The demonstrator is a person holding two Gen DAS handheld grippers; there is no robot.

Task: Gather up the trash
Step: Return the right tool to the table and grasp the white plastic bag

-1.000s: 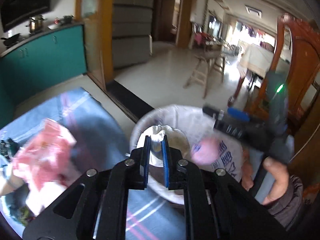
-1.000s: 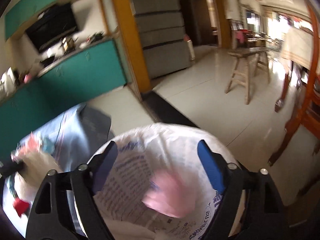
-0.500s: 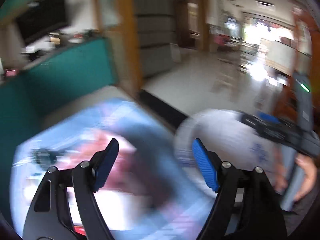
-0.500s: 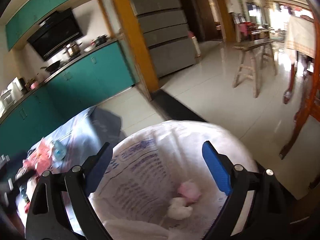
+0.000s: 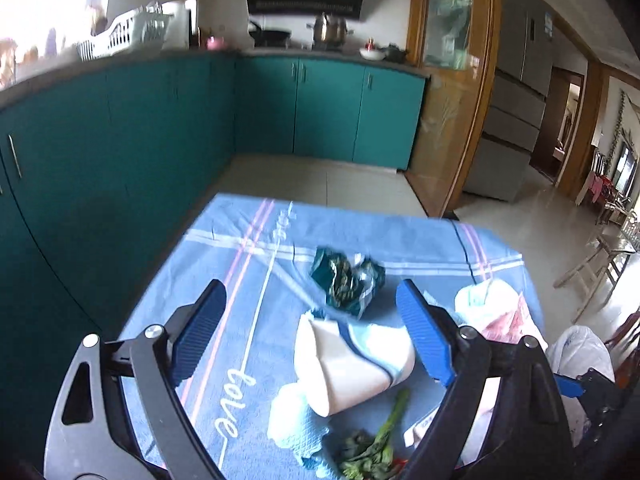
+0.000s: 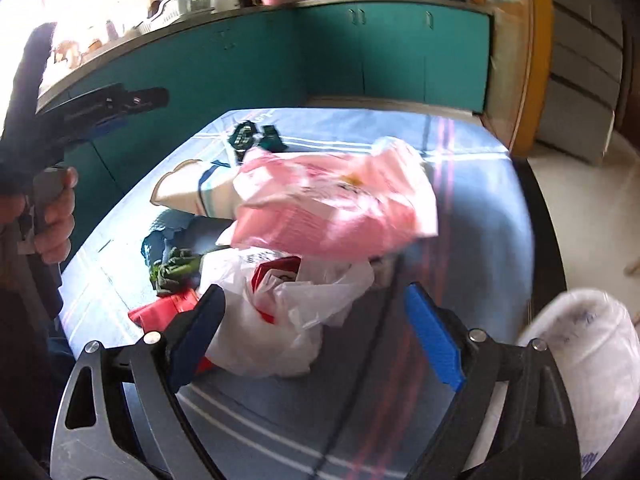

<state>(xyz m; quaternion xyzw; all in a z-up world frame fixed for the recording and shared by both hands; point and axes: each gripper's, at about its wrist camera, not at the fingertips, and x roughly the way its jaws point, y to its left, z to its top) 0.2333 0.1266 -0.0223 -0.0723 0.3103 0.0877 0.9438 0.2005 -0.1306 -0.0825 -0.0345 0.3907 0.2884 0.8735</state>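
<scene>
Here the left gripper (image 5: 310, 330), wide open and empty, hovers over the tipped paper cup (image 5: 350, 364) lying crosswise under its jaws; the right gripper (image 6: 316, 332), also open and empty, faces the plastic bags (image 6: 288, 312).

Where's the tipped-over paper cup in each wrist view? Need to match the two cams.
Left wrist: the paper cup lies on its side at lower centre, between the open fingers of the left gripper, mouth toward the camera.
Right wrist: paper cup at left of centre, partly behind the pink bag.
Shared landmark: the dark green wrapper just beyond the cup on the blue tablecloth.
</scene>
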